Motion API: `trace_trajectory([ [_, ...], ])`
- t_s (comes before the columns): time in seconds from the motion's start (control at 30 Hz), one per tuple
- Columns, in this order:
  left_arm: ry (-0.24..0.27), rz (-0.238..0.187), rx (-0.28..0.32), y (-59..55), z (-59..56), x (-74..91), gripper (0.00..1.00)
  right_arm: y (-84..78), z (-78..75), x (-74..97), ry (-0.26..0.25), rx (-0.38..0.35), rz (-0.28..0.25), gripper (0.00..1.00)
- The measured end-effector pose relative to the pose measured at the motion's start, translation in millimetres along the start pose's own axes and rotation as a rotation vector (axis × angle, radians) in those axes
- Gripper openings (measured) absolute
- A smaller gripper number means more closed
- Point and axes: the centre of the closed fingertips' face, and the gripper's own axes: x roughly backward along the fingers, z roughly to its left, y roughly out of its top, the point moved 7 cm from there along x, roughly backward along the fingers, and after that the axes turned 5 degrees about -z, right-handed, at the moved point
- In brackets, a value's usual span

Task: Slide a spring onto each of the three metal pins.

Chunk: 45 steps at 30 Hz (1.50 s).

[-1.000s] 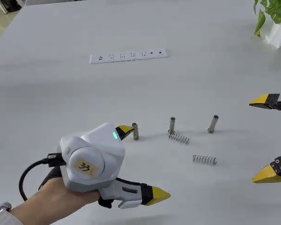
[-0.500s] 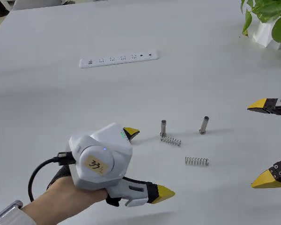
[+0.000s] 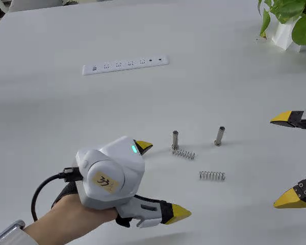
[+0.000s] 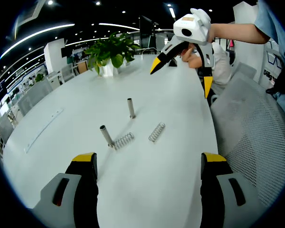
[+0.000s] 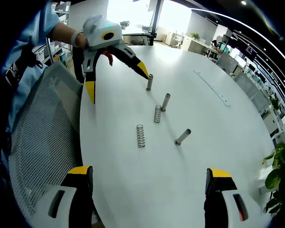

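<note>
- I hold my left gripper in my left hand, its jaws spread wide with nothing between them.
- My right gripper is well apart from it, jaws likewise parted and empty.

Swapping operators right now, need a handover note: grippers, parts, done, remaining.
Left gripper: open, empty, upper tip close to first pin.
Right gripper: open, empty, off to the side.
Done: fitted spring sits on first pin.
Middle pin and far pin stand bare; near spring lies at middle pin's base, loose spring on the table beside them.
Left: two springs, two pins.
</note>
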Motion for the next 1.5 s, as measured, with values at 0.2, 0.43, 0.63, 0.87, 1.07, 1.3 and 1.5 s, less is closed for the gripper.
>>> trace_trajectory([
  [0.2,-0.017,0.004,-0.015,1.0,-0.7,-9.4,0.86,-1.7,0.1,-0.3,0.0,-0.008,-0.004,0.98],
  [0.43,-0.069,-0.003,-0.056,8.8,-1.8,-29.8,0.79,-6.7,1.2,4.9,-0.013,-0.022,-0.008,0.99],
  [0.63,-0.098,0.009,-0.073,9.8,-1.9,-46.9,0.71,-14.1,3.6,6.9,-0.014,-0.036,-0.003,0.99],
  [0.87,-0.125,0.015,-0.075,8.6,-3.1,-65.7,0.6,-18.8,4.7,11.9,-0.021,-0.05,0.001,0.99],
  [1.07,-0.144,0.028,-0.058,5.9,-2.6,-76.9,0.48,-18.1,7.7,16.6,-0.028,-0.061,0.0,0.99],
  [1.3,-0.157,0.047,-0.061,0.0,-0.6,-88.0,0.39,-21.9,9.0,19.5,-0.033,-0.085,-0.009,0.99],
  [1.5,-0.157,0.047,-0.049,-0.1,2.1,-93.4,0.29,-26.5,14.0,23.7,-0.042,-0.107,-0.008,0.99],
])
